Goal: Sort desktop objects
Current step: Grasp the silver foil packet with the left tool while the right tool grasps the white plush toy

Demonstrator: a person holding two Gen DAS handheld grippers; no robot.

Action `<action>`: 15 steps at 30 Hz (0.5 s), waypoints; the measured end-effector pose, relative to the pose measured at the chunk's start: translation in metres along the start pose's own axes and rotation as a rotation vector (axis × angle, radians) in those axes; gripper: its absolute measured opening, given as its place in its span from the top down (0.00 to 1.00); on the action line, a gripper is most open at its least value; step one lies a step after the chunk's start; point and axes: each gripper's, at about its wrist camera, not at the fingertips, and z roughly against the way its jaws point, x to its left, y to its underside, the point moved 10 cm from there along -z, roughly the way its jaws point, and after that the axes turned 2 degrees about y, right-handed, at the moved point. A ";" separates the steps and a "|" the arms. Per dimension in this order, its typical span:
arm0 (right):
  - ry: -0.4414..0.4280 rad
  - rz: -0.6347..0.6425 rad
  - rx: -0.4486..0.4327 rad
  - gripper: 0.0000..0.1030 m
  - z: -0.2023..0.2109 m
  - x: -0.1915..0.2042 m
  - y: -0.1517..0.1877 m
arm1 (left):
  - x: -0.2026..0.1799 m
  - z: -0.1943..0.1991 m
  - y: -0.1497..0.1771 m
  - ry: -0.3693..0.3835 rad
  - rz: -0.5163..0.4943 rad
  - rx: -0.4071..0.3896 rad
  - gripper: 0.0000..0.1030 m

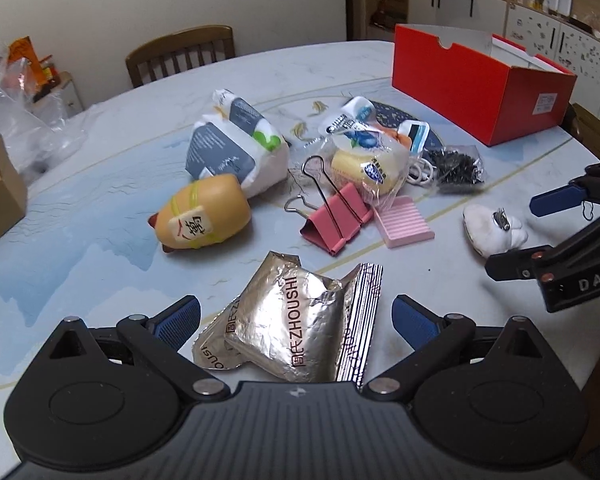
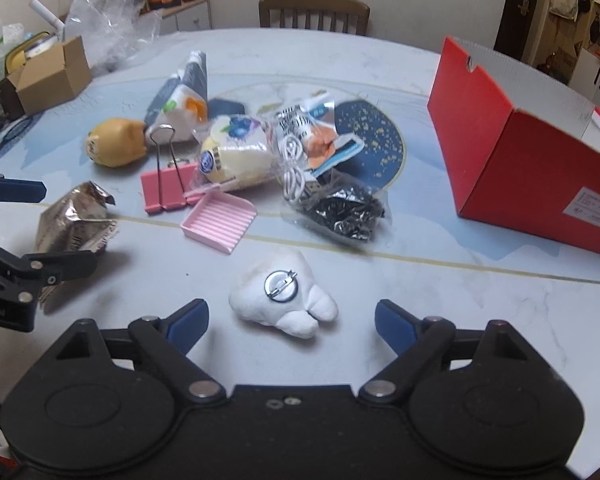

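Observation:
My left gripper [image 1: 296, 322] is open, its fingers either side of a silver foil snack packet [image 1: 300, 320] lying on the table. My right gripper [image 2: 292, 318] is open around a white plush tooth with a metal pin badge [image 2: 284, 302]. The tooth also shows in the left wrist view [image 1: 494, 228], next to my right gripper [image 1: 520, 236]. Further back lie a yellow squishy toy [image 1: 204, 210], a pink binder clip [image 1: 336, 216], a pink ridged tray [image 1: 404, 222], a wrapped cake [image 1: 368, 160], a tissue pack [image 1: 236, 144] and a bag of black clips [image 1: 456, 168].
An open red cardboard box [image 2: 532, 176] stands at the right on the marble table [image 2: 460, 320]. A brown carton [image 2: 48, 76] and plastic bags [image 2: 108, 12] sit at the far left. A wooden chair [image 2: 314, 12] stands behind the table. A white cable [image 2: 294, 176] lies in the pile.

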 end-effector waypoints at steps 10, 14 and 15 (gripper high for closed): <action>0.019 0.014 0.042 0.24 -0.015 0.004 -0.003 | 0.003 -0.010 0.004 0.063 -0.018 0.021 0.16; -0.002 0.004 0.050 0.29 -0.016 0.006 -0.004 | 0.006 -0.010 0.004 0.068 -0.031 0.021 0.28; -0.003 0.003 0.050 0.32 -0.016 0.006 -0.005 | 0.007 -0.010 0.005 0.065 -0.037 0.022 0.31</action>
